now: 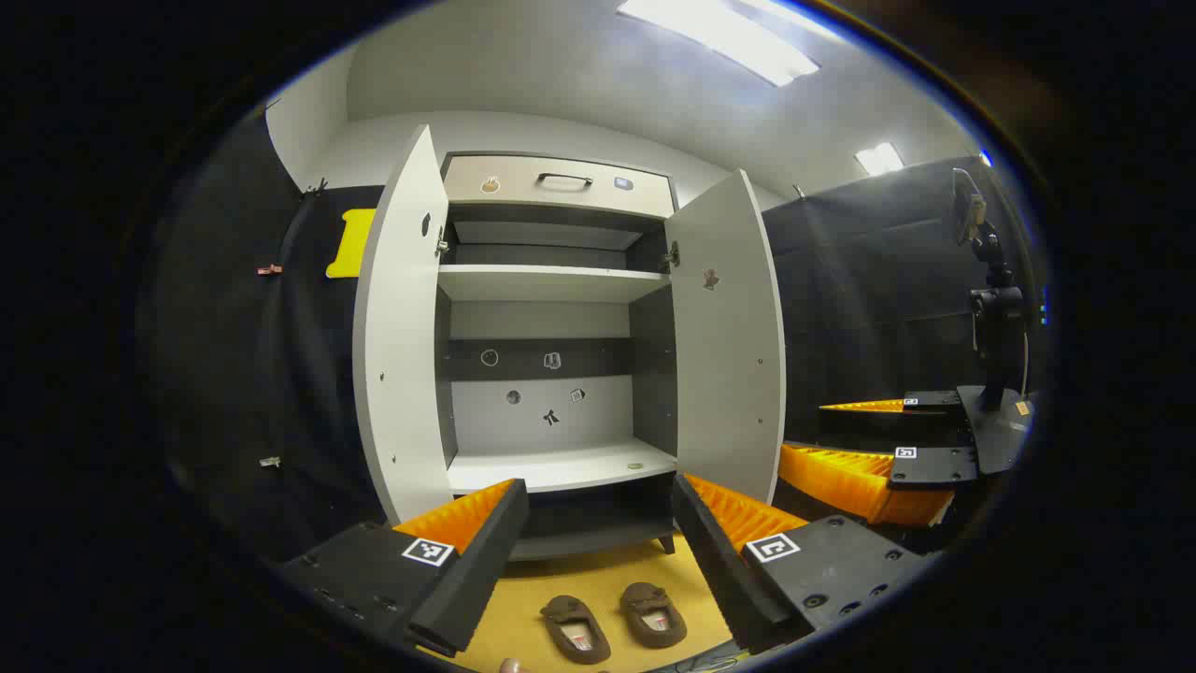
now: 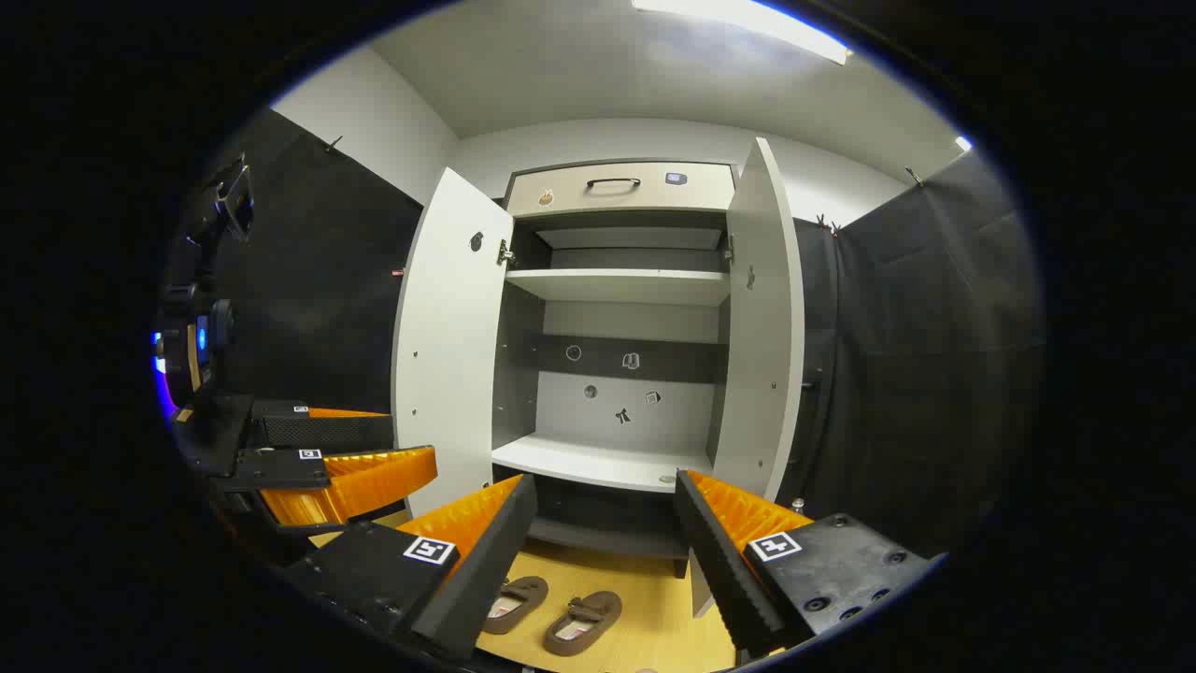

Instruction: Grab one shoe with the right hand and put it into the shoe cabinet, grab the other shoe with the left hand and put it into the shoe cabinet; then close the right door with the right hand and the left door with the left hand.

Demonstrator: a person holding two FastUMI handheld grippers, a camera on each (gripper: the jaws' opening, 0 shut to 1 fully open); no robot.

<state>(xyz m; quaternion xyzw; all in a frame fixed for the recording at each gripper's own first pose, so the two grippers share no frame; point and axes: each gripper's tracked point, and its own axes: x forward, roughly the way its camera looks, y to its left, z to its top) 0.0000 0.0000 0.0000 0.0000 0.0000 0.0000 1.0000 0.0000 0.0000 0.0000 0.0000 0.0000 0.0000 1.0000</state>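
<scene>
floor (image 1: 617, 570) w/ shoes (image 1: 612, 622) | both grippers level, facing cabinet (image 1: 551, 355) | fingers apart, both

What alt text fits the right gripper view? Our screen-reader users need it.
An open shoe cabinet with both doors swung wide stands ahead; two brown shoes lie on the floor before it. The right gripper hangs open, holding nothing.

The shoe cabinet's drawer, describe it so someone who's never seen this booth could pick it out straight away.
Start at the tall pale shoe cabinet against the back wall, both doors swung open. Look above its open shelves to the very top: the drawer is the closed pale front running across the full width. Unlike the open shelves below, it carries a dark curved handle at its centre.
</scene>
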